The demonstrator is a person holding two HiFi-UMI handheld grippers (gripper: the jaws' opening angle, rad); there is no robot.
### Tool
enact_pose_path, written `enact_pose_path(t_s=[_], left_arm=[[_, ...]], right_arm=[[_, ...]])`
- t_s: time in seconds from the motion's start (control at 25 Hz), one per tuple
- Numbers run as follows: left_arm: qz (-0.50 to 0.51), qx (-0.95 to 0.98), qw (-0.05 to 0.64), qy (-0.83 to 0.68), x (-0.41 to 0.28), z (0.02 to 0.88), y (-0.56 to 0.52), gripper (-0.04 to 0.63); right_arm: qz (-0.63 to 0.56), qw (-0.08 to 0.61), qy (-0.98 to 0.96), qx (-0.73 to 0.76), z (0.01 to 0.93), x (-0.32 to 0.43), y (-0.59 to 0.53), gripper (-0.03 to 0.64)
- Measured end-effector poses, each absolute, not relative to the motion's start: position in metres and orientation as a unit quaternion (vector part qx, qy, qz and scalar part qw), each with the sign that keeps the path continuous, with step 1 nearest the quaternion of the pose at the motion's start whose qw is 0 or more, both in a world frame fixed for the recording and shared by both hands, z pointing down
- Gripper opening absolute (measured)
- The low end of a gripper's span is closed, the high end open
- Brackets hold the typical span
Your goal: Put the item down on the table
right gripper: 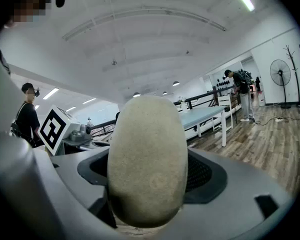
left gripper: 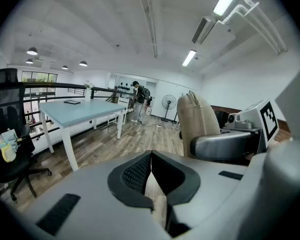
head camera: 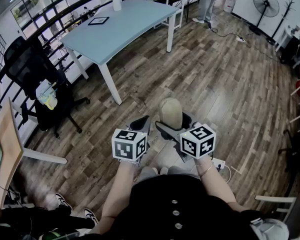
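A beige, soft-looking oval item (head camera: 171, 112) stands upright between the jaws of my right gripper (head camera: 174, 125), which is shut on it above the wooden floor. In the right gripper view the item (right gripper: 147, 159) fills the gap, with a dark pad against each side of it. My left gripper (head camera: 140, 123) hangs just left of it, its jaws shut together on nothing (left gripper: 151, 171). From the left gripper view the item (left gripper: 197, 121) shows at the right. The light blue table (head camera: 120, 26) stands well ahead to the left, apart from both grippers.
On the table lie a dark tablet (head camera: 98, 20) and a white vase (head camera: 116, 1). A black office chair (head camera: 35, 79) stands at the left and a wooden board (head camera: 5, 144) at the near left. A power strip (head camera: 219, 163) lies by my right arm. A person (head camera: 206, 1) and a fan (head camera: 264, 4) are far off.
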State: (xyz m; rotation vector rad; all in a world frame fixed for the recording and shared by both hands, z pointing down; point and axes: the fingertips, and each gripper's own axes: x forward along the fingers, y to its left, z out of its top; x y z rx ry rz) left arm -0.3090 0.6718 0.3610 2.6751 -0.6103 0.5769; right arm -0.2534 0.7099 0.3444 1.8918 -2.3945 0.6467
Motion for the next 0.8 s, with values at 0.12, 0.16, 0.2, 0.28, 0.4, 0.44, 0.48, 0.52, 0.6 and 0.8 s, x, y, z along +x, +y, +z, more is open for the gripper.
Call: enact_pose_path(t_s=[0.12, 0.16, 0.2, 0.28, 0.4, 0.44, 0.48, 0.52, 0.6, 0.8], left_arm=[[0.204, 0.939, 0.169, -0.217, -0.311, 0.362, 0.672, 0.020], [0.203, 0.939, 0.170, -0.218, -0.311, 0.362, 0.672, 0.020], [0.203, 0.939, 0.170, -0.218, -0.310, 0.362, 0.672, 0.020], [0.205, 0.939, 0.171, -0.217, -0.309, 0.364, 0.674, 0.020], [0.202, 0.939, 0.184, -0.208, -0.305, 0.369, 0.680, 0.020], [0.200, 0.939, 0.188, -0.205, -0.304, 0.369, 0.682, 0.020], [0.199, 0.940, 0.190, -0.203, -0.303, 0.369, 0.684, 0.020], [0.199, 0.940, 0.190, -0.201, -0.301, 0.369, 0.685, 0.020], [0.199, 0.940, 0.190, -0.200, -0.298, 0.368, 0.686, 0.020], [0.202, 0.939, 0.191, -0.202, -0.292, 0.369, 0.691, 0.020]], right_arm=[[0.212, 0.014, -0.765, 0.608, 0.347, -0.251, 0.710, 0.405], [0.212, 0.015, -0.765, 0.608, 0.348, -0.250, 0.710, 0.405], [0.213, 0.015, -0.765, 0.608, 0.348, -0.249, 0.711, 0.405], [0.213, 0.015, -0.765, 0.607, 0.350, -0.248, 0.711, 0.405], [0.213, 0.014, -0.769, 0.603, 0.351, -0.249, 0.714, 0.405], [0.213, 0.014, -0.770, 0.601, 0.351, -0.249, 0.715, 0.405], [0.213, 0.014, -0.771, 0.601, 0.351, -0.249, 0.716, 0.405], [0.214, 0.014, -0.771, 0.600, 0.351, -0.249, 0.716, 0.405], [0.214, 0.019, -0.771, 0.599, 0.351, -0.247, 0.718, 0.405], [0.213, 0.028, -0.770, 0.601, 0.353, -0.239, 0.725, 0.405]])
